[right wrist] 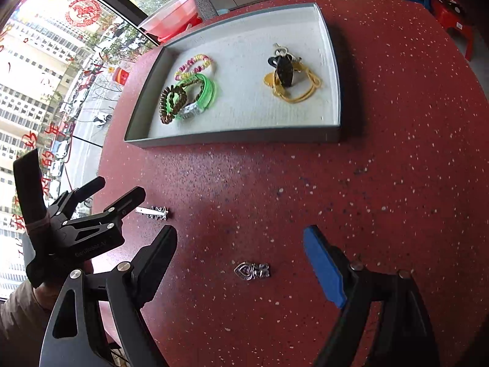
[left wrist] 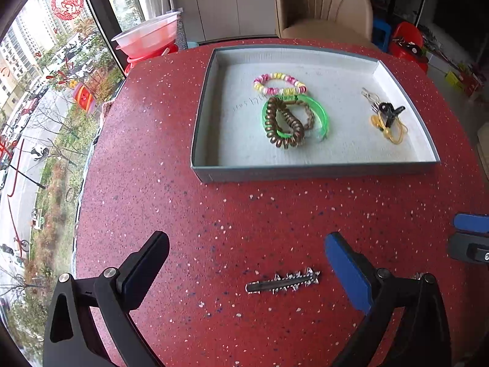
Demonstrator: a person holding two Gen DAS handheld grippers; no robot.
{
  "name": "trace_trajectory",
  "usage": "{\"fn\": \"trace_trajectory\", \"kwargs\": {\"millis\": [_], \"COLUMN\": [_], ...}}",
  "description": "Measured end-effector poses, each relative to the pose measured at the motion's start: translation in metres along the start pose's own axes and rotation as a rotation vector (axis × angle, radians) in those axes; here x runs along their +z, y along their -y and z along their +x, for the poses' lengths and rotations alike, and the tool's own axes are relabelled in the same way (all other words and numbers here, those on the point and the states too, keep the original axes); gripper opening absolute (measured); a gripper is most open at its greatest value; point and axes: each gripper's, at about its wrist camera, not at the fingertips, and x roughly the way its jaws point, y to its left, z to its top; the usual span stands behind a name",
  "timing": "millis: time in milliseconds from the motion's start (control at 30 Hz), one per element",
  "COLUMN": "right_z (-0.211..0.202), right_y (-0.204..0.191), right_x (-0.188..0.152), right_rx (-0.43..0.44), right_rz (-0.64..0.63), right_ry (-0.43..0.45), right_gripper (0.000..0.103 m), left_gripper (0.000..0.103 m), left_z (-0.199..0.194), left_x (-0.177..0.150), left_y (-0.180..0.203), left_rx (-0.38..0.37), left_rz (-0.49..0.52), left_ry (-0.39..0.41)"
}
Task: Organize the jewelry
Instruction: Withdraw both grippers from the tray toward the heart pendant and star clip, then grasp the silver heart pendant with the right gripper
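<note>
My left gripper (left wrist: 247, 240) stands open over the red speckled table (left wrist: 183, 183). A silver spiked hair clip (left wrist: 282, 281) lies flat between its fingers, untouched. My right gripper (right wrist: 241, 232) is open too, and a small silver heart charm (right wrist: 252, 270) lies on the table between its fingers, clear of both pads. The grey tray (left wrist: 305, 172) beyond holds a pink and yellow bead bracelet (left wrist: 279, 84), a brown spiral hair tie (left wrist: 282, 125), a green bangle (left wrist: 318, 113) and a yellow cord with a black clip (left wrist: 386, 116).
A beige chair (left wrist: 321, 3) stands behind the table. Red plastic basins (left wrist: 146, 39) sit at the back left by the window. The table edge curves away on the left. In the right wrist view a hand (right wrist: 39, 293) holds the left gripper (right wrist: 121, 185) at the left.
</note>
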Motion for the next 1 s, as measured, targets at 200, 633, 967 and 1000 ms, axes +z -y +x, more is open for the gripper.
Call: {"fn": "trace_trajectory", "kwargs": {"millis": [200,633,967,1000], "right_z": [0.020,0.036,0.045,0.044], "right_y": [-0.009,-0.023,-0.038,-0.036], "right_x": [-0.029,-0.046,-0.052,-0.052], "right_rx": [-0.085,-0.244,-0.383,-0.369], "right_rz": [0.005,0.136,0.119,0.115], "right_ry": [-0.031,0.008,0.063,0.064], "right_gripper": [0.086,0.062,0.018,0.018], "left_gripper": [0.103,0.088,0.038,0.038], "left_z": [0.008,0.021,0.011,0.010], "left_x": [-0.023,-0.024,-0.033,-0.033], "left_y": [0.007,0.020,0.030,0.030], "left_rx": [-0.037,-0.114,-0.161,-0.167], "left_rz": [0.127,0.258,0.248,0.240], "left_ry": [-0.014,-0.019,-0.008,-0.010]}}
